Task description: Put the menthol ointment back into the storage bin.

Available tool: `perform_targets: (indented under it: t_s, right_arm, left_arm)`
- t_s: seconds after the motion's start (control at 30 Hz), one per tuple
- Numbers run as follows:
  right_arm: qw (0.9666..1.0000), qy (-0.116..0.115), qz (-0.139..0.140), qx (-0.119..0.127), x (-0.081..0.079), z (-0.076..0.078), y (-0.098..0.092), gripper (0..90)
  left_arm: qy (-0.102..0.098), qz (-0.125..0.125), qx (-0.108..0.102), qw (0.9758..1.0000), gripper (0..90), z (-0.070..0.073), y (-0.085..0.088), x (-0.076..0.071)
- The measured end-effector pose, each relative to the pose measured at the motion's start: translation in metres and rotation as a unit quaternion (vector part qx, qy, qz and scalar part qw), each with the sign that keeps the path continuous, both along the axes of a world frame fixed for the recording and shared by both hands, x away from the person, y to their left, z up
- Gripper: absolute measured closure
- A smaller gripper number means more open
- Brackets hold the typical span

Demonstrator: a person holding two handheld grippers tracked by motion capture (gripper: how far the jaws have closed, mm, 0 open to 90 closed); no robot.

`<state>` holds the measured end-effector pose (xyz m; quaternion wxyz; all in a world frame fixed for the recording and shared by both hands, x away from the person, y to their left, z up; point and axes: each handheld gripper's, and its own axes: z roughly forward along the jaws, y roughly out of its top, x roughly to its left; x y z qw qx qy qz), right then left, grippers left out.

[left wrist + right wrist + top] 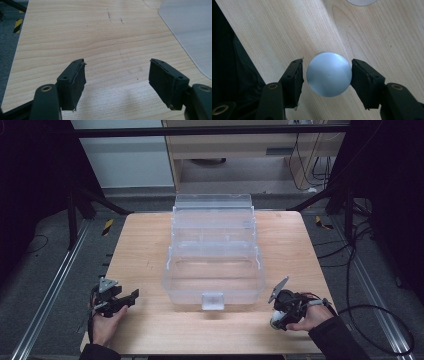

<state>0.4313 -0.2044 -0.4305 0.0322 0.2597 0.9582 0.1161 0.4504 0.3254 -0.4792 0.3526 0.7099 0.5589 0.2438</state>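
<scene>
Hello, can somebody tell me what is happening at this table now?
A person holds a claw in each hand at a wooden table. The right claw is around a small round white ball, jaws close on both sides, a thin gap on the left. The left claw is open over bare wood. An open clear plastic box stands between them.

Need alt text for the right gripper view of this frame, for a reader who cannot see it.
A round pale grey-blue disc, seen from above, sits between the right gripper jaws on a light wooden table. The right jaw pad looks to be touching its edge, with a thin gap at the left pad. Dark floor lies past the table edge at left.
</scene>
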Motion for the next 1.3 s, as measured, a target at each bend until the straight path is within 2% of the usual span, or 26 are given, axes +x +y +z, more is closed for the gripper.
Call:
perform_targets:
  t_s: [0.23, 0.7, 1.1, 1.3]
  right_arm:
    - [0.9998, 0.012, 0.001, -0.016, 0.004, -0.003, 0.002, 49.4]
    - [0.9997, 0.021, -0.009, -0.009, 0.007, 0.001, 0.001, 50.5]
    - [0.9998, 0.009, -0.014, 0.006, 0.008, 0.026, 0.002, 50.5]
    - [0.9995, 0.007, -0.025, 0.017, 0.010, 0.041, 0.002, 50.5]
  left_arm:
    - [0.000, 0.000, 0.000, 1.0000, 29.5, 0.000, 0.000, 0.000]
    - [0.000, 0.000, 0.000, 1.0000, 29.7, 0.000, 0.000, 0.000]
    - [0.004, 0.000, 0.002, 1.0000, 29.7, -0.001, -0.001, 0.001]
    - [0.005, 0.001, 0.003, 1.0000, 29.7, -0.001, -0.002, 0.001]
